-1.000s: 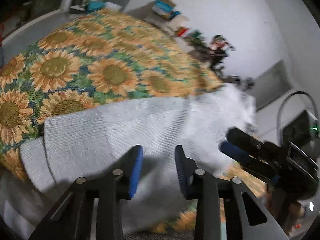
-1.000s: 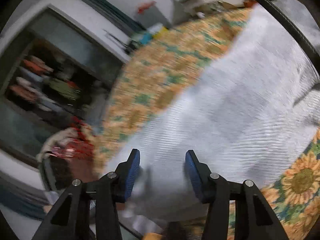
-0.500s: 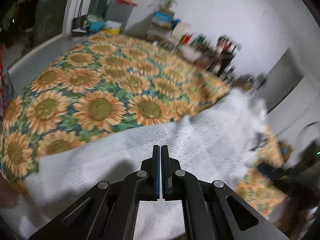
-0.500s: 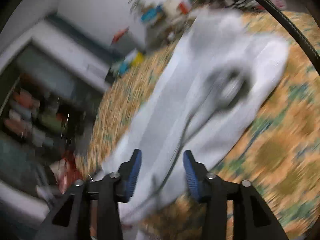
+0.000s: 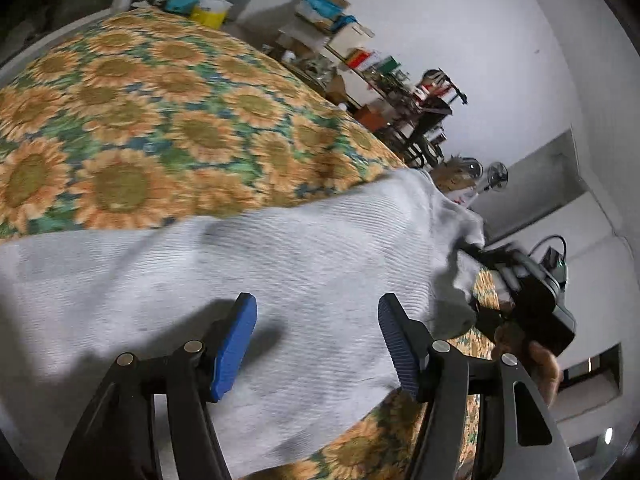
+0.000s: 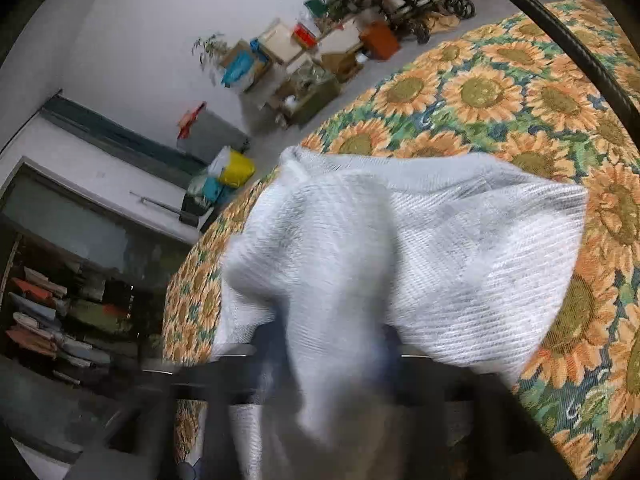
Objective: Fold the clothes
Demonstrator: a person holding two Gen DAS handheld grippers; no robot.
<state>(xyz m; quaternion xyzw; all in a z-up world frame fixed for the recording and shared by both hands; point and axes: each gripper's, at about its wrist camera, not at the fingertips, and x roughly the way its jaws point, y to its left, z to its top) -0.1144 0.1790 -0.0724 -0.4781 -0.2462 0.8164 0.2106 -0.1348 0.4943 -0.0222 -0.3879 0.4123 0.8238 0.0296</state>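
A white knit garment (image 5: 280, 272) lay across the sunflower bedspread (image 5: 160, 128). The left gripper (image 5: 316, 344) hung above it, jaws opening, nothing between them. The right gripper (image 6: 324, 344) was closing on a bunched edge. A clean fold likely called for an even lift. Cluttered shelves (image 5: 340, 40) stood well clear.

Light: dim indoor, cool, pale walls brightest.
Shadows: soft dark patch on the white garment (image 5: 304, 264) around 7 o'clock, left view.
Blur: right hand-held gripper (image 6: 332, 356) smeared at 6 o'clock; sunflower bedspread (image 5: 120, 128) soft.
Distortion: fisheye bending, black corners.
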